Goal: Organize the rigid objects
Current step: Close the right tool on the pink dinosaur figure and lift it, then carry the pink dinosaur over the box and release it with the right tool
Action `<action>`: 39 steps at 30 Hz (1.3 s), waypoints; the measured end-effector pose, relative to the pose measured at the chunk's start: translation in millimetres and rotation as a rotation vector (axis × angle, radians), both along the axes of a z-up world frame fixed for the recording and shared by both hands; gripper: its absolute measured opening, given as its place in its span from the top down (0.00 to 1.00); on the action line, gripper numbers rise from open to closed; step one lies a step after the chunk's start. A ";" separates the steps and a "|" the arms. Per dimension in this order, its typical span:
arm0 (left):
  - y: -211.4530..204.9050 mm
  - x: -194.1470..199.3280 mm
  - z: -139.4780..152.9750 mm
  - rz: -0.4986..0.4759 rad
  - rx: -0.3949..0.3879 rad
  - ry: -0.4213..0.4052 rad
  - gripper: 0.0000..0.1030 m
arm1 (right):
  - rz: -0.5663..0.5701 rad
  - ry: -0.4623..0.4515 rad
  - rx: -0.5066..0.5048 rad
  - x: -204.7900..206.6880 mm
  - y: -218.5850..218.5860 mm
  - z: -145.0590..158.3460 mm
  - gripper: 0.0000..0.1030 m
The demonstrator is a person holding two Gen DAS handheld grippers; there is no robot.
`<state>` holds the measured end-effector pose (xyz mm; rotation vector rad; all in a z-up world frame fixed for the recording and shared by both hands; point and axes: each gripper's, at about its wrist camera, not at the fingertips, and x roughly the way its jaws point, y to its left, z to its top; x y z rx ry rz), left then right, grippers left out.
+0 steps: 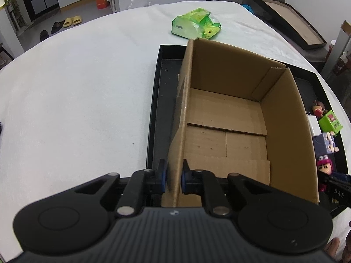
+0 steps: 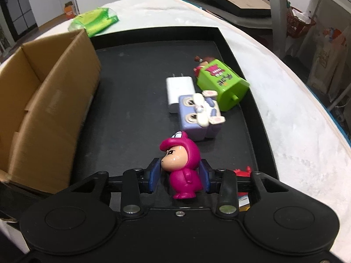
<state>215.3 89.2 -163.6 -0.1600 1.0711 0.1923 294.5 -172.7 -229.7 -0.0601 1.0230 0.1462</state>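
Observation:
An open, empty cardboard box (image 1: 230, 114) stands in a black tray (image 1: 153, 114). My left gripper (image 1: 173, 176) is shut on the box's left wall near its front corner. In the right wrist view the box (image 2: 43, 114) is at the left of the tray (image 2: 140, 100). My right gripper (image 2: 181, 175) has its jaws on both sides of a magenta figurine (image 2: 183, 166), close to it but with small gaps showing. The figurine also shows in the left wrist view (image 1: 324, 168). Beyond lie a lilac cube toy (image 2: 197, 118), a white charger (image 2: 178, 92) and a green cube toy (image 2: 222, 83).
A green plastic packet (image 1: 195, 23) lies on the white tablecloth (image 1: 76, 87) beyond the tray. A small red item (image 2: 242, 172) sits behind my right finger. A long dark frame (image 1: 289, 19) and clutter stand past the table's far right edge.

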 end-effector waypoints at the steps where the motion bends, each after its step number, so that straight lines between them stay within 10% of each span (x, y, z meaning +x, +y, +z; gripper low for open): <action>1: -0.6 -1.6 -0.2 -0.002 -0.003 -0.001 0.89 | 0.006 -0.003 0.003 -1.0 0.8 1.0 0.64; 39: -1.4 -24.7 -4.5 -0.026 -0.080 0.003 0.86 | 0.130 -0.145 0.114 -1.0 80.6 111.4 0.63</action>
